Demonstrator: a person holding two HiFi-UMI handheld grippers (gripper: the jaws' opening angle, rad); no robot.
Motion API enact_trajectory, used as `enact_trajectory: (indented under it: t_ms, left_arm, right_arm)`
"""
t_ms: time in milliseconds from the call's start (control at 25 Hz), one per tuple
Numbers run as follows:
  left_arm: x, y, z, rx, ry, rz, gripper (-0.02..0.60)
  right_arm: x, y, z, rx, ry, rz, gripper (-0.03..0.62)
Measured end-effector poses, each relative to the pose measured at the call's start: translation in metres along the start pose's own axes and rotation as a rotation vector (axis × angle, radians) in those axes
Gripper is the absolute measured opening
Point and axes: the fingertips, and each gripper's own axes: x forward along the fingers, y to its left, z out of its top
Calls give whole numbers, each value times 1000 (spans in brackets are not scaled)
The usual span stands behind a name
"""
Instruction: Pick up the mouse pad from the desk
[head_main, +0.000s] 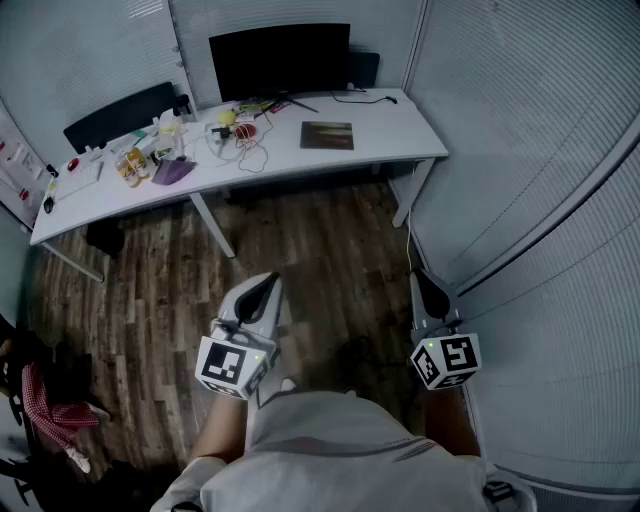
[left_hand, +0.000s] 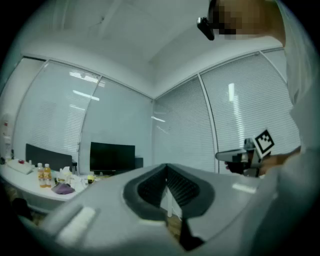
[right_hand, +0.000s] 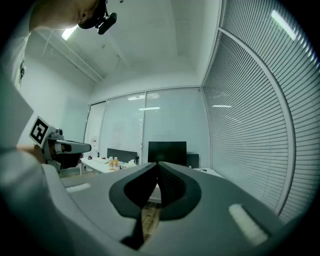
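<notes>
The mouse pad (head_main: 327, 135), a dark rectangle, lay flat on the right half of the white worktop (head_main: 405, 128). It sat just in front of the black monitor (head_main: 280, 60) and to the right of its stand. Bare worktop surrounded the pad, and a clutter of bottles (head_main: 133, 165) and small items covered the worktop to its left.

Both tools were well apart from the pad, held over the wooden floor (head_main: 310, 245) in front of the person (head_main: 330, 450), on the near side of the worktop. The left tool (head_main: 268, 282) was held level with its tip aimed toward the worktop. Its jaws were clenched together, pad against pad, with nothing between them. The right tool (head_main: 420, 280) was beside it, close to the blinds (head_main: 540, 200) on the right wall. It was level too, and its jaws were also pressed together on nothing. Seen from the head view, the pad lay beyond the gap between the two tools. Neither tool touched it.
</notes>
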Motion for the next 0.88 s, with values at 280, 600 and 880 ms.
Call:
enact_trajectory:
  t_ms: [280,600,880]
  left_arm:
    - [-4,10,-8,-24,14,10,3]
    - [-8,23,-13,-39,19,-1,3]
    - [-13,48,-13,-36,9,-2,2]
  right_arm:
    - [8,8,-6,3,10,0,5]
    - [17,15,-7,15,13,-32,5]
    - [33,30,-2,69,-32,-24,3]
